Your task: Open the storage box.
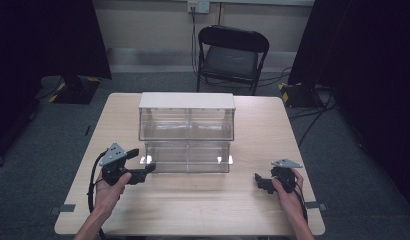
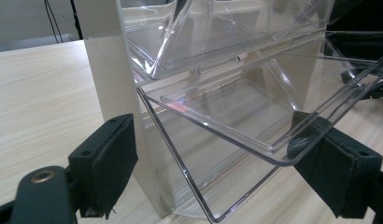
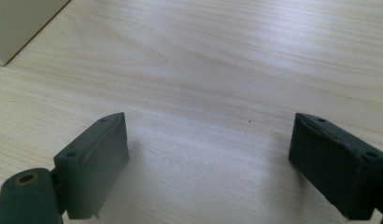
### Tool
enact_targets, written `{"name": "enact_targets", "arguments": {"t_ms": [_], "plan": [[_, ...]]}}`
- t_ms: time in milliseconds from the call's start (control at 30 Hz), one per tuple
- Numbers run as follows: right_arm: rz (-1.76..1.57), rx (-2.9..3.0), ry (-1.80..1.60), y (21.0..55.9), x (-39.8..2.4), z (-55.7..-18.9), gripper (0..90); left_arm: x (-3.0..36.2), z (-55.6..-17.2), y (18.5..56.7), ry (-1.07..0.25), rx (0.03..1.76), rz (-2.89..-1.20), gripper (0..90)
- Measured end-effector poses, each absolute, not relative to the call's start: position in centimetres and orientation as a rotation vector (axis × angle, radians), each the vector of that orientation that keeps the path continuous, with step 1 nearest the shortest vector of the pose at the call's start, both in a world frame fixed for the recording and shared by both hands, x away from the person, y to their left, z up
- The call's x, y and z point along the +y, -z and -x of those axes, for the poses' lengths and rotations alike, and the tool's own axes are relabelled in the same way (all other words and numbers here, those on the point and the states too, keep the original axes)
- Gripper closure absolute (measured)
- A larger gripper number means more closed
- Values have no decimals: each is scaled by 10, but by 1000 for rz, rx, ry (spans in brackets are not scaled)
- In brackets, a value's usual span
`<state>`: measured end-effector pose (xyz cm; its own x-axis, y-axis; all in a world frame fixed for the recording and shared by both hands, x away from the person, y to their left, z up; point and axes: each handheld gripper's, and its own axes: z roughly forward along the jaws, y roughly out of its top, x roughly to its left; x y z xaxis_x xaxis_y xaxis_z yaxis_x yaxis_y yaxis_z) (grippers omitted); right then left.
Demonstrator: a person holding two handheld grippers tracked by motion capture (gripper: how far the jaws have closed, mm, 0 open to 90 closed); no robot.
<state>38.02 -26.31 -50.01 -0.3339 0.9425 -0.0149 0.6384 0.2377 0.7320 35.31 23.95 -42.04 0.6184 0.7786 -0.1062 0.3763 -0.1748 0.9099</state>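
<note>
Clear plastic drawer (image 2: 236, 140), tilted out of the lower tier of the bin rack (image 1: 187, 131) mid-table, sits between my left gripper's (image 2: 213, 163) spread jaws; my right gripper (image 3: 213, 158) idles spread near the table's (image 1: 208, 200) right edge; next I judge: pinch the drawer's lip.

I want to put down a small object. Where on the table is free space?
Bare wood lies between the left gripper and right gripper, before the clear plastic two-tier drawer cabinet. The light wooden table is free beside the cabinet too. Crowded: the cabinet's lower left corner.
</note>
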Motion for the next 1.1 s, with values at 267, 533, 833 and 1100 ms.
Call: {"name": "enact_targets", "arguments": {"t_ms": [267,533,833,1100], "plan": [[-1445,2058,-883,500,-263,-380,112,238,-354,418,-477,935,-1783,157],[-1444,2058,-883,500,-263,-380,112,237,-356,414,-477,932,-1774,158],[-1444,2058,-883,500,-263,-380,112,236,-356,410,-480,932,-1762,159],[-1443,2059,-883,500,-263,-380,112,234,-358,409,-483,929,-1760,157]]}}
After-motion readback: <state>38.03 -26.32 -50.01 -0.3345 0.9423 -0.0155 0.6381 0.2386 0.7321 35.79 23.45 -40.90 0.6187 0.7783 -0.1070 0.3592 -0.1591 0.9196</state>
